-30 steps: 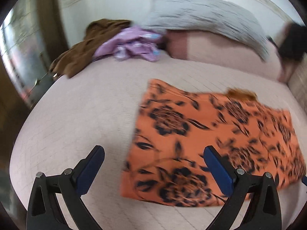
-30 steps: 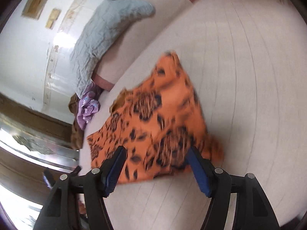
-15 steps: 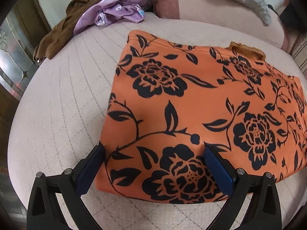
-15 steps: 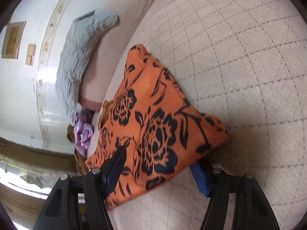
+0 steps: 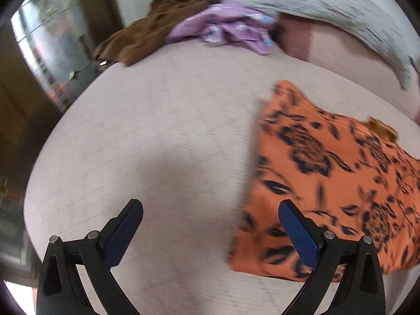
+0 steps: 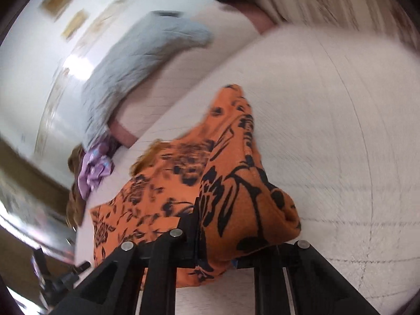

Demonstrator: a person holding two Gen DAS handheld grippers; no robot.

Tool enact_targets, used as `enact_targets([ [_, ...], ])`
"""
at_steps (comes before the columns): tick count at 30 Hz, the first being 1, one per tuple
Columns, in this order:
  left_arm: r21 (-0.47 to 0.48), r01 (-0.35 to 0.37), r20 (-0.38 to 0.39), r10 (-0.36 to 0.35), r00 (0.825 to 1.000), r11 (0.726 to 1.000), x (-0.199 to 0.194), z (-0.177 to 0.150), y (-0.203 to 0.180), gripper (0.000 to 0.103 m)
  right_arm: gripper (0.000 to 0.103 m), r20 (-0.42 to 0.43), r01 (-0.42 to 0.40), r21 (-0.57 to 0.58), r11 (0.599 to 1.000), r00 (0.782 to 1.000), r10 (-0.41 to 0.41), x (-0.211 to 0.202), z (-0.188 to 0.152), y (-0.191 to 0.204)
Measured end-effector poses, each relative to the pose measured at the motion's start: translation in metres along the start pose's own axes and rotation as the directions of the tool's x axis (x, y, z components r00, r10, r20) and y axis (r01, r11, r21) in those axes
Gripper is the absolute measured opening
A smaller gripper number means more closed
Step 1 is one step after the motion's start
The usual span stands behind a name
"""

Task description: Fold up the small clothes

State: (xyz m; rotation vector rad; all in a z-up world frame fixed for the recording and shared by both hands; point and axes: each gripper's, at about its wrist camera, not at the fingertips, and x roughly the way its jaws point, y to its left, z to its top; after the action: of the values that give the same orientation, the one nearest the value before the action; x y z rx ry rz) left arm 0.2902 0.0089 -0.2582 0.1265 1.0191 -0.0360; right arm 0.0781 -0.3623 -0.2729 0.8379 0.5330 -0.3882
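Note:
An orange garment with black flowers (image 5: 341, 183) lies flat on the pale quilted bed (image 5: 157, 131), at the right of the left wrist view. My left gripper (image 5: 210, 207) is open over bare bedcover, and only its right finger overlaps the garment's left edge. In the right wrist view the jaws of my right gripper (image 6: 218, 236) are closing on a corner of the orange garment (image 6: 236, 189). The cloth is bunched between them and raised off the bed, and it hides the pads.
A purple garment (image 5: 231, 26) and a brown one (image 5: 147, 36) lie heaped at the bed's far edge, next to a grey pillow (image 5: 328, 8). A dark door or cabinet stands beyond the bed's left edge. Bare bedcover (image 6: 328, 131) stretches right of the garment.
My left gripper slid left off the orange garment onto bare bed, still open. My right gripper closed on the garment's corner and lifted it, folding the cloth upward.

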Motion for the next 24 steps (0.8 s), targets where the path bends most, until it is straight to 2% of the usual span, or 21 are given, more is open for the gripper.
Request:
enact_targets([
  [5,-0.072,-0.072,-0.019,0.071,0.997,0.995,0.008,0.005,0.033,0.103,0.017,0.019,-0.006,-0.174,0.985,1.000,0.009,-0.009,-0.005,0.081],
  [9,-0.153,-0.110,-0.011,0.109,0.994,0.982,0.011,0.014,0.070,0.103,0.016,0.002,-0.074,-0.285,0.956,0.997,0.077,-0.010,-0.022,0.154],
  [12,-0.225,-0.146,-0.017,0.146,0.989,0.963,0.011,0.015,0.100,0.103,0.017,-0.055,-0.134,-0.331,0.934,0.991,0.123,0.005,-0.044,0.204],
  [15,-0.302,-0.166,-0.040,0.162,0.986,0.939,0.017,0.015,0.128,0.103,0.017,-0.143,-0.166,-0.378,0.911,0.982,0.120,0.036,-0.080,0.240],
  [17,-0.340,-0.168,-0.052,0.160,0.986,0.925,0.019,0.013,0.140,0.103,0.018,-0.273,-0.215,-0.385,0.898,0.956,0.112,0.070,-0.114,0.255],
  [19,-0.348,-0.165,-0.051,0.157,0.986,0.923,0.016,0.011,0.144,0.103,0.025,-0.401,-0.245,-0.377,0.893,0.912,0.081,0.101,-0.142,0.258],
  [20,-0.341,-0.160,-0.046,0.154,0.987,0.926,0.016,0.011,0.142,0.103,0.029,-0.435,-0.260,-0.374,0.890,0.897,0.080,0.112,-0.153,0.256],
  [21,-0.327,-0.151,-0.038,0.146,0.989,0.933,0.015,0.013,0.138,0.103,0.031,-0.407,-0.274,-0.391,0.878,0.908,0.102,0.109,-0.156,0.255],
  [22,-0.312,-0.139,-0.030,0.136,0.990,0.940,0.014,0.013,0.133,0.103,0.033,-0.393,-0.310,-0.403,0.861,0.908,0.144,0.103,-0.155,0.253],
  [23,-0.292,-0.121,-0.016,0.121,0.992,0.949,0.011,0.013,0.127,0.103,0.053,-0.418,-0.368,-0.385,0.846,0.887,0.196,0.098,-0.151,0.251],
  [24,-0.265,-0.097,0.005,0.102,0.995,0.959,0.007,0.014,0.119,0.103,0.077,-0.450,-0.422,-0.350,0.836,0.859,0.245,0.092,-0.146,0.247],
])
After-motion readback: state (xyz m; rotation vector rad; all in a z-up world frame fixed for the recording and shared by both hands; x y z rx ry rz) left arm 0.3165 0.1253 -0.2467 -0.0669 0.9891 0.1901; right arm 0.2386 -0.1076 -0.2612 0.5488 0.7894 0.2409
